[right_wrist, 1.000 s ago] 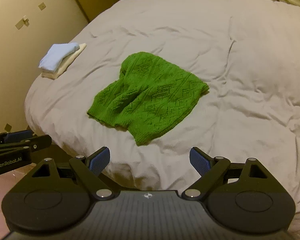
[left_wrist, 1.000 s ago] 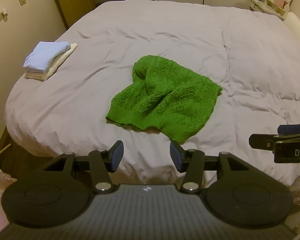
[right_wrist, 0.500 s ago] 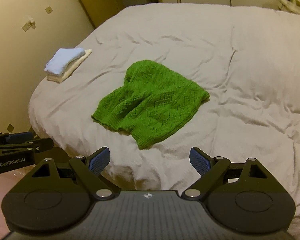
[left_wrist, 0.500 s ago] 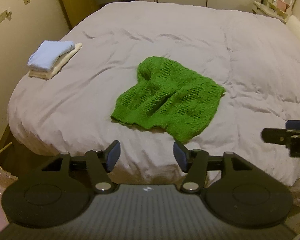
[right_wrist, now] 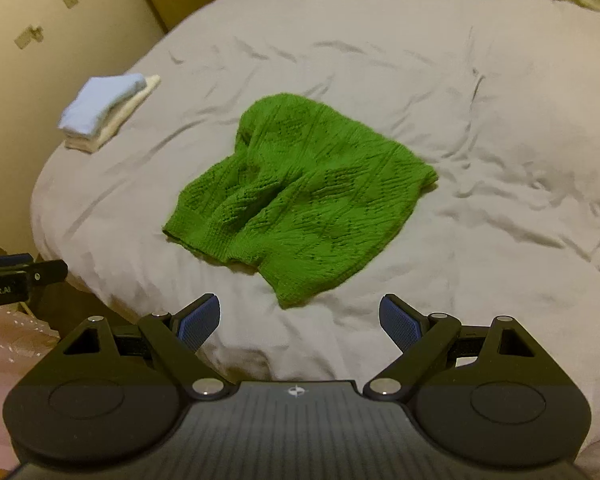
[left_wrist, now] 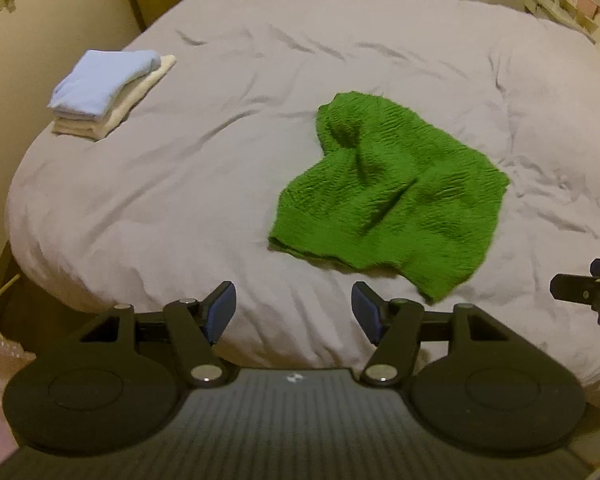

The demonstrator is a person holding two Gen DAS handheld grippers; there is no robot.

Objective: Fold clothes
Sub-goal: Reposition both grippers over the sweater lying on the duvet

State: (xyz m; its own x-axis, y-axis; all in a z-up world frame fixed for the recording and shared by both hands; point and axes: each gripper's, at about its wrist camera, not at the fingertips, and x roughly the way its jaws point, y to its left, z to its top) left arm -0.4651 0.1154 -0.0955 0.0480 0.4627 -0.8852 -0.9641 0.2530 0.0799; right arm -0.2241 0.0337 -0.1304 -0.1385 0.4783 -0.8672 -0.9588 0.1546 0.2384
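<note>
Left wrist view: your left hand-held gripper [left_wrist: 293, 307] hangs off the near edge of the bed [left_wrist: 148, 200], fingers parted and holding nothing, while the green knit sweater [left_wrist: 388, 204] lies rumpled on the grey duvet just beyond and to the right. From the right wrist view, your right hand-held gripper [right_wrist: 300, 322] is spread wider, also holding nothing, with the sweater [right_wrist: 300, 196] straight ahead near the bed's middle. A folded stack of light blue and cream clothes [left_wrist: 108, 90] sits well apart at the far left corner.

The sweater is partly doubled over itself, a crease running down its middle and the ribbed hem toward you; whether it is half folded or merely dropped there, you cannot tell. It looks soft, limp and fairly thick, likely to sag and stretch where lifted, and its open knit could snag. Judged from here, the ribbed hem corners, near left and near right, offer the firmest hold, one for each gripper.
</note>
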